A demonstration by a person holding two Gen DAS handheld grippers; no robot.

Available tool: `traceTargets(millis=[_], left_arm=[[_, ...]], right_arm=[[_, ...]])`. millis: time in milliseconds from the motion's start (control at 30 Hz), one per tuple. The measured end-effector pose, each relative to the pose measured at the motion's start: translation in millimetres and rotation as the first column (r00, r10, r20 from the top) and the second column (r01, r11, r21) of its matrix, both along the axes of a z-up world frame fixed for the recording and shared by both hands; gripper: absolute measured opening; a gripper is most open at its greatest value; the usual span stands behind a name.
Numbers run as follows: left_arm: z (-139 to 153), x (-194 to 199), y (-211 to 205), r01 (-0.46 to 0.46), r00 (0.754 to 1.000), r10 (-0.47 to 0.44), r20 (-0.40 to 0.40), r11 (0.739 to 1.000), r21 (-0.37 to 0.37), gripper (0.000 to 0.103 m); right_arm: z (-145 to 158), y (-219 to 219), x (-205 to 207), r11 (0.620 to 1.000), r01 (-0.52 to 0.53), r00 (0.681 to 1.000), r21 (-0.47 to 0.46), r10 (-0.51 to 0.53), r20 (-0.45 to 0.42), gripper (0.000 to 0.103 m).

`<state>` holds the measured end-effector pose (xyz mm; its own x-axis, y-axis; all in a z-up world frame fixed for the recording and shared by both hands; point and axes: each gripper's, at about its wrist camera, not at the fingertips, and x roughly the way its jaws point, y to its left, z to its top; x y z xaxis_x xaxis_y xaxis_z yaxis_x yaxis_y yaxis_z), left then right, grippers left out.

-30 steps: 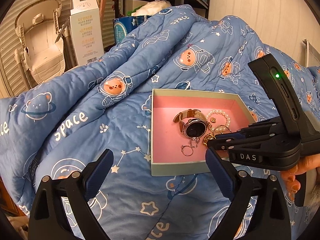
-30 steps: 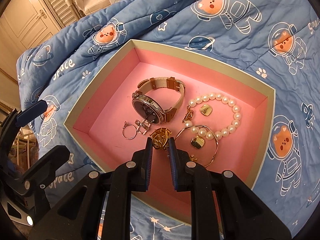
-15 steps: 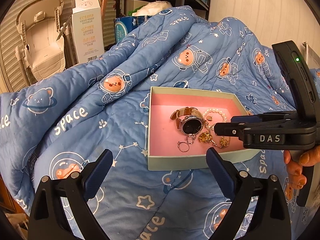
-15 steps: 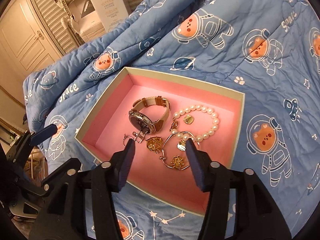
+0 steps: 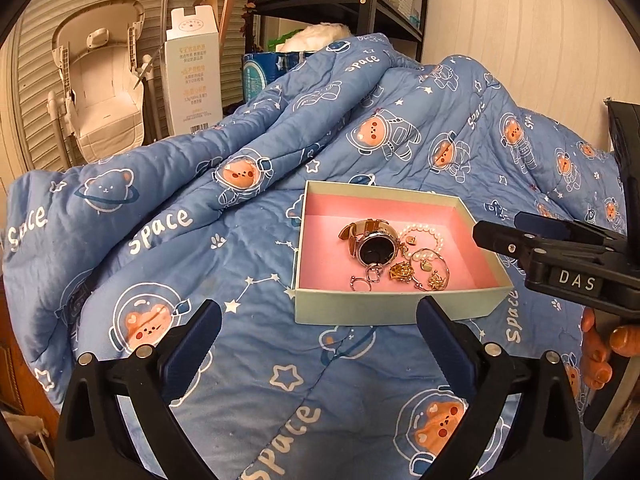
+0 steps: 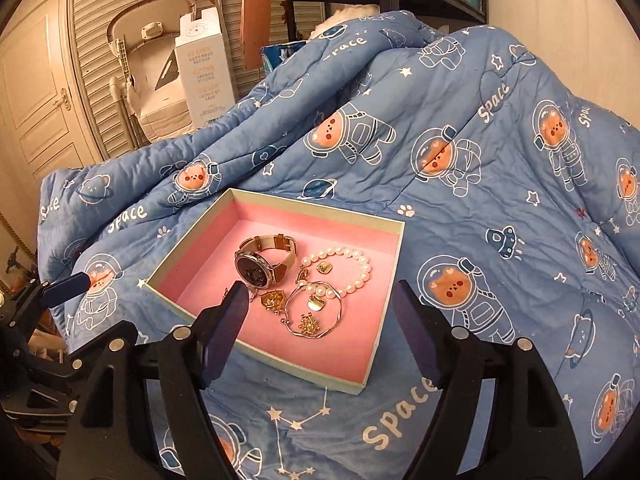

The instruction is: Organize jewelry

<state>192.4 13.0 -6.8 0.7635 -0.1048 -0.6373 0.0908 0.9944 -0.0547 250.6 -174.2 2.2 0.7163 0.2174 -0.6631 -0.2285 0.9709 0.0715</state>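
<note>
A shallow box (image 5: pixel 400 308) (image 6: pixel 316 209) with pink lining lies on a blue quilt. In it sit a round watch (image 5: pixel 374 250) (image 6: pixel 256 270), a pearl bracelet (image 5: pixel 424 230) (image 6: pixel 360 264), a gold charm (image 5: pixel 401 271) (image 6: pixel 273 301), a small ring (image 5: pixel 360 283) and a thin bangle with a gold pendant (image 6: pixel 308 324). My right gripper (image 6: pixel 320 292) (image 5: pixel 500 226) hovers above the box's near right side. Its jaws are opening and hold nothing. My left gripper (image 5: pixel 318 312) hangs in front of the box, its jaws also opening wide and empty.
The quilt (image 5: pixel 200 240) rises in folds behind the box. Beyond it stand a white carton (image 5: pixel 194 76), a beige baby seat (image 5: pixel 100 88) and a black shelf (image 5: pixel 360 4). A person's hand (image 5: pixel 600 344) grips the right tool.
The right gripper went from shut on the gold charm to open, left the charm in the box, and rose back away. The left gripper drew back a little.
</note>
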Motion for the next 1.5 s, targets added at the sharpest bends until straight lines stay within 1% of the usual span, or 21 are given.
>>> traceTargets(millis=[100,200,300,467,667,700,733,767,833,967,1100,1167,1333,1500], left_arm=[[2.1,-13.0,1.0,-0.016,1.0,0.016,0.027,1.0,-0.012,0.096],[4.1,-26.9,1.4,-0.027,0.998,0.028,0.059,0.999,-0.017,0.096],[4.9,-42.1,1.5,-0.026,0.996,0.028,0.082,0.999,-0.034,0.096],[4.7,-67.7,-0.3,-0.025,0.994,0.031,0.104,0.998,-0.064,0.096],[5.2,-99.9,-4.5,-0.019,0.991,0.024,0.132,0.999,-0.044,0.096],[4.7,-106.0,-4.1,-0.022,0.99,0.028,0.137,0.999,-0.041,0.096],[4.7,-111.9,-3.6,-0.026,0.989,0.032,0.141,0.999,-0.041,0.096],[4.5,-117.7,-2.5,-0.031,0.989,0.037,0.143,0.999,-0.044,0.096],[3.6,-127.8,0.8,-0.047,0.989,0.055,0.14,0.997,-0.054,0.096],[3.5,-146.4,5.5,-0.066,0.987,0.077,0.139,0.995,-0.079,0.096],[4.9,-163.1,7.3,-0.082,0.983,0.095,0.16,0.993,-0.087,0.096],[6.7,-168.9,8.1,-0.092,0.978,0.108,0.177,0.991,-0.096,0.096],[11.5,-178.0,8.4,-0.105,0.97,0.127,0.206,0.988,-0.114,0.096],[12.5,-180.6,-2.4,-0.081,0.973,0.095,0.212,0.994,-0.07,0.096]], right_arm=[[1.4,1.5,-17.2,1.0,0.009,0.999,-0.002,-0.009,0.039,0.075],[3.2,3.2,-36.6,1.0,0.024,0.996,0.004,-0.024,0.081,0.086],[5.9,4.2,-58.2,1.0,0.029,0.991,0.006,-0.03,0.13,0.086],[6.6,7.0,-89.7,1.0,0.027,0.987,0.012,-0.029,0.156,0.086],[8.4,6.9,-125.3,0.999,0.041,0.979,-0.014,-0.038,0.198,0.087],[9.0,5.5,-130.5,0.999,0.048,0.977,-0.015,-0.044,0.206,0.088],[9.1,4.2,-136.3,0.998,0.057,0.976,-0.017,-0.052,0.212,0.092],[9.6,2.4,-142.3,0.998,0.064,0.974,-0.013,-0.06,0.218,0.094],[10.4,-1.5,-154.3,0.997,0.076,0.969,-0.006,-0.072,0.236,0.094],[9.8,-7.1,-171.7,0.996,0.092,0.967,-0.003,-0.088,0.239,0.094],[8.5,-12.6,-186.5,0.994,0.11,0.965,0.018,-0.111,0.239,0.094],[9.4,-16.4,-193.5,0.993,0.112,0.962,0.04,-0.119,0.246,0.094],[14.4,-18.4,-209.5,0.992,0.11,0.959,0.057,-0.121,0.257,0.094],[18.5,-17.0,-223.4,0.991,0.109,0.95,0.072,-0.125,0.286,0.095]])
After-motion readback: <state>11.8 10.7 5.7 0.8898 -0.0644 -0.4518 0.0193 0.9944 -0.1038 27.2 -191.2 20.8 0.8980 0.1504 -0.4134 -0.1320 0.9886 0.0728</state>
